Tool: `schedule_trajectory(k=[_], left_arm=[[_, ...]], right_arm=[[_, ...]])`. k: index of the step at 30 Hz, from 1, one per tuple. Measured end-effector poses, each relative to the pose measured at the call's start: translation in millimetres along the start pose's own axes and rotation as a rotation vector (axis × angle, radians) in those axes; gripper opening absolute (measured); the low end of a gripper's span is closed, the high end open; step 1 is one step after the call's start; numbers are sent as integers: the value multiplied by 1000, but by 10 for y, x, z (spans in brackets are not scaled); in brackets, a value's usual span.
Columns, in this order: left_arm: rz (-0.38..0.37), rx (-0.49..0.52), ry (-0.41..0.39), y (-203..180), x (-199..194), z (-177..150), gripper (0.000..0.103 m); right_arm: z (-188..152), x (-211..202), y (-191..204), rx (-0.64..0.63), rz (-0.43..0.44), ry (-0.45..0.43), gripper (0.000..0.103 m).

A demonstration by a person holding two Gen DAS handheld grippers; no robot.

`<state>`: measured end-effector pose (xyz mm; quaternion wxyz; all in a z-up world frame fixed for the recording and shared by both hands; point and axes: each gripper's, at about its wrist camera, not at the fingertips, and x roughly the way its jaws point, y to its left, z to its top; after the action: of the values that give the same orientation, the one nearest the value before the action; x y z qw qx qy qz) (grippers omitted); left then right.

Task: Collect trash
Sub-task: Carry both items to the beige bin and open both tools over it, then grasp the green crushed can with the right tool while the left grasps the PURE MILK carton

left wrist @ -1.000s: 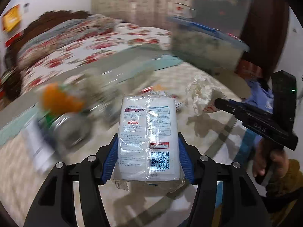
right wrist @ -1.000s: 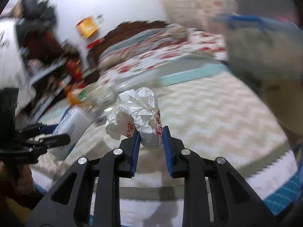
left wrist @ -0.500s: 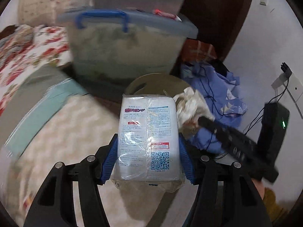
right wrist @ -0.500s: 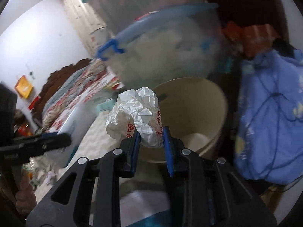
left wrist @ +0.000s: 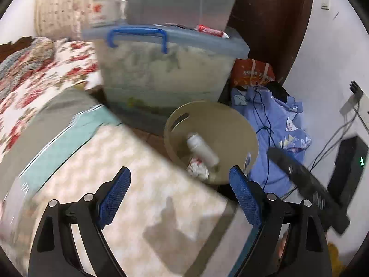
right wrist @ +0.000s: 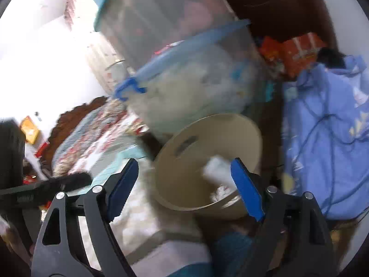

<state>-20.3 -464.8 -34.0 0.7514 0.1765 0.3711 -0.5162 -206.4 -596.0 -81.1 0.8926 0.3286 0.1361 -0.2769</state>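
A round beige trash bin [left wrist: 242,127] stands on the floor beside the bed; it also shows in the right wrist view [right wrist: 253,133]. Inside it lie the white packet [left wrist: 203,149] and the crumpled white paper [left wrist: 197,168]; in the right wrist view both are blurred, the packet [right wrist: 216,168] above the paper [right wrist: 222,192]. My left gripper [left wrist: 180,189] is open and empty, above the mattress edge just short of the bin. My right gripper [right wrist: 184,180] is open and empty over the bin's near rim. The right gripper's finger [left wrist: 299,177] shows at the right of the left wrist view.
Stacked clear storage boxes with blue lids [left wrist: 166,69] stand behind the bin. A blue garment with a cord [left wrist: 276,124] lies right of it, with a red bag [left wrist: 252,72] behind. The mattress [left wrist: 129,184] and the floral bedding [left wrist: 34,85] are at left.
Both grippers opened over the bin. The white packet left my left gripper and the crumpled paper left my right gripper; both now lie in the bin.
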Motion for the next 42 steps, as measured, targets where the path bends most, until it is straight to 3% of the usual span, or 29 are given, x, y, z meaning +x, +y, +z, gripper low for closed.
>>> schedule_trajectory(k=[5, 8, 12, 15, 18, 22, 26, 31, 32, 33, 35, 37, 38, 40, 42], left_arm=[[64, -59, -1, 400, -716, -773, 83], [141, -117, -15, 724, -1205, -1255, 83], [340, -206, -48, 1177, -1828, -1766, 83], [536, -390, -74, 1661, -2273, -2114, 83], [671, -522, -120, 2009, -2549, -2327, 83], [703, -591, -89, 2290, -2544, -2464, 83], [683, -623, -74, 2416, -2462, -2590, 83], [644, -652, -67, 2517, -2374, -2733, 85], [642, -652, -69, 2524, -2358, -2734, 85], [638, -652, -71, 2523, -2359, -2735, 83], [613, -650, -89, 2504, -2380, -2771, 75], [540, -641, -113, 2487, -2426, -2790, 51], [543, -636, -114, 2460, -2442, -2790, 49], [569, -602, -119, 2385, -2513, -2806, 20], [562, -590, -114, 2355, -2556, -2845, 15]], right_arm=[[-235, 61, 465, -47, 124, 97, 71], [-447, 128, 879, -104, 209, 174, 68], [-729, 206, 1417, -191, 303, 265, 68], [-998, 290, 1900, -268, 384, 354, 68], [-1237, 367, 2328, -335, 449, 431, 68], [-1451, 394, 3001, -449, 560, 494, 68], [-1680, 429, 3766, -592, 669, 525, 68], [-1980, 630, 4387, -705, 702, 582, 68], [-2071, 692, 4494, -719, 706, 603, 64], [-2122, 730, 4555, -728, 710, 616, 45], [-2204, 785, 4583, -745, 703, 631, 25], [-2155, 733, 4515, -696, 735, 623, 16], [-2121, 669, 4461, -677, 753, 612, 13], [-2019, 430, 4301, -672, 763, 550, 13], [-1945, 249, 4133, -675, 753, 508, 13]])
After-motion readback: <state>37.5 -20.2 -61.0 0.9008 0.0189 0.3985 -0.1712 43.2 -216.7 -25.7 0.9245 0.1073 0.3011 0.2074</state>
